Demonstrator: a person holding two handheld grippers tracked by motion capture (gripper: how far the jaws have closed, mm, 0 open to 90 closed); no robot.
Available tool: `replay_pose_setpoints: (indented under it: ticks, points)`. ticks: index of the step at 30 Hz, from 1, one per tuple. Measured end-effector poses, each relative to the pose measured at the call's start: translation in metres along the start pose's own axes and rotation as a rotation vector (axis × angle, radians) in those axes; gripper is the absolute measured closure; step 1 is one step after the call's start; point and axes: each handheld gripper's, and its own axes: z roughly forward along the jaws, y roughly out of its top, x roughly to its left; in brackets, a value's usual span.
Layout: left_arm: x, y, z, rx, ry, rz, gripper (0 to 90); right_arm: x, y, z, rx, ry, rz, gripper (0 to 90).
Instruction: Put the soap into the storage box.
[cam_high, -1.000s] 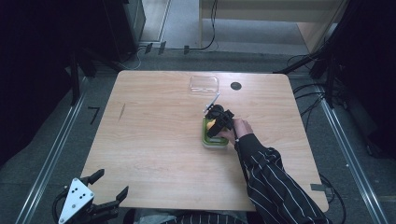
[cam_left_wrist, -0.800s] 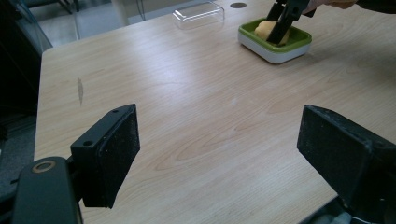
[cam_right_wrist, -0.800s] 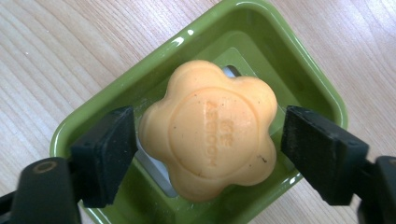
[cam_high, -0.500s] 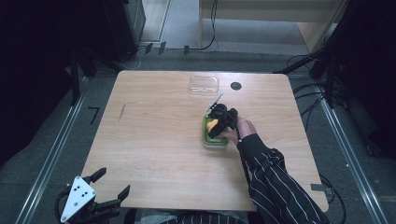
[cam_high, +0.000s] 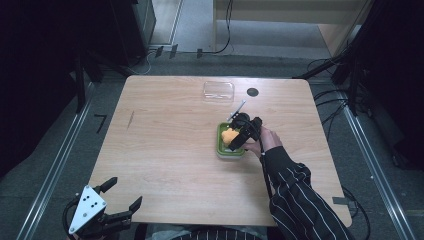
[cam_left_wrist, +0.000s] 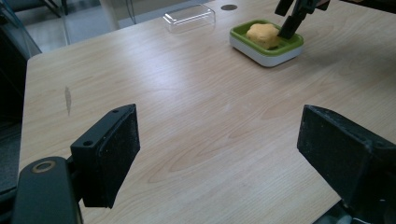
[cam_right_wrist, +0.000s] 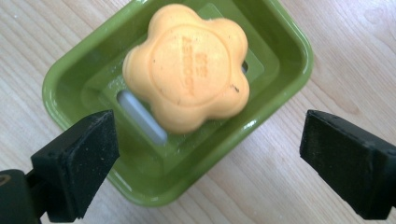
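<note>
Orange soap lies in the green dish toward the counter's far right; right gripper, its jaws just opening, stands spread above it, soap released; lid next

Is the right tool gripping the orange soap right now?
No. The right tool stands wide open above the green dish, with the flower-shaped soap lying free inside it.
</note>
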Motion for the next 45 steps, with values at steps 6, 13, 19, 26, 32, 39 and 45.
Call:
replay_pose_setpoints:
  ticks: [6,13,19,26,32,39,45]
  points:
    - [0.0,0.0,0.001,-0.004,-0.002,-0.001,13.5,-0.002,-0.009,-0.005,0.006,-0.018,0.011,5.0]
    - [0.0,0.001,0.003,-0.004,-0.008,0.001,13.5,-0.005,-0.022,-0.009,0.029,-0.036,0.03,4.9]
    - [0.0,0.002,0.005,-0.005,-0.017,0.005,13.6,-0.007,-0.038,-0.014,0.053,-0.042,0.047,4.4]
    - [0.0,0.004,0.008,0.0,-0.025,0.014,13.6,-0.009,-0.053,-0.018,0.072,-0.05,0.072,4.3]
    - [0.0,0.006,0.012,-0.003,-0.036,0.018,13.5,-0.008,-0.069,-0.016,0.116,-0.061,0.078,4.3]
    - [0.0,0.009,0.017,-0.005,-0.057,0.024,13.6,-0.005,-0.091,-0.02,0.147,-0.068,0.093,4.0]
    - [0.0,0.012,0.024,-0.008,-0.077,0.035,13.6,-0.003,-0.107,-0.021,0.174,-0.07,0.104,4.0]
